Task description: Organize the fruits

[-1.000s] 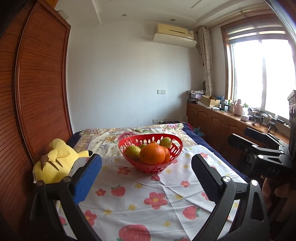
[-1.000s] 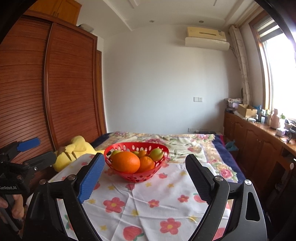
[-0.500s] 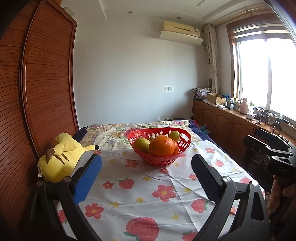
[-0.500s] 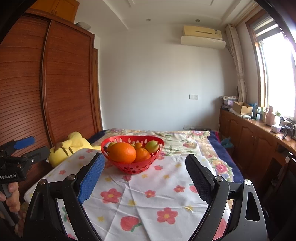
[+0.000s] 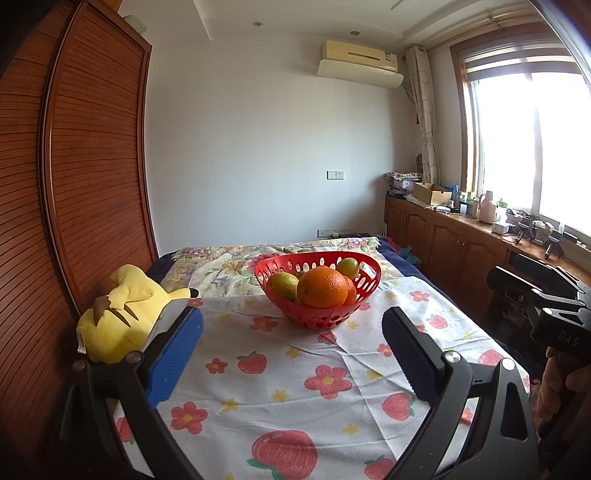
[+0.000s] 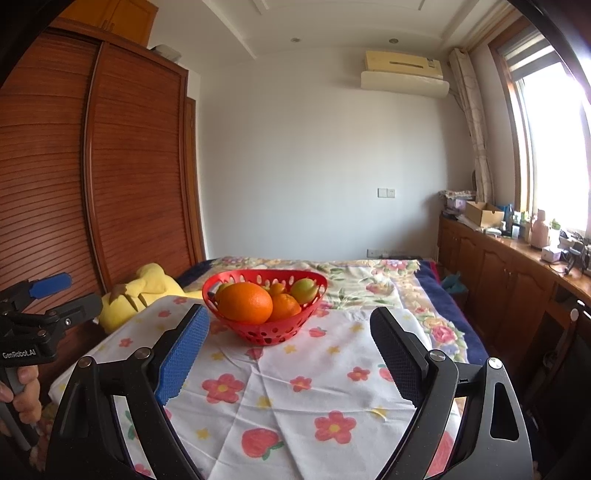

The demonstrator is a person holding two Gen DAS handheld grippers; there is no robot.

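Wardrobe top cabinets show only beyond the released right gripper; left gripper likewise released.

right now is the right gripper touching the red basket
Apart. The right wrist view shows the right gripper open, with bare cloth between its fingertips and the red basket.

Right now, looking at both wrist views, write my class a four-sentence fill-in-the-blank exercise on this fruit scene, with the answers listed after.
1. The fruits sit in a perforated basket coloured ____.
2. The biggest fruit at the front is an ____.
3. The yellow plush toy lies on the cloth beside the ____ wardrobe.
4. Both the left gripper and the right gripper have their jaws ____, holding nothing.

Answers: red; orange; wooden; open
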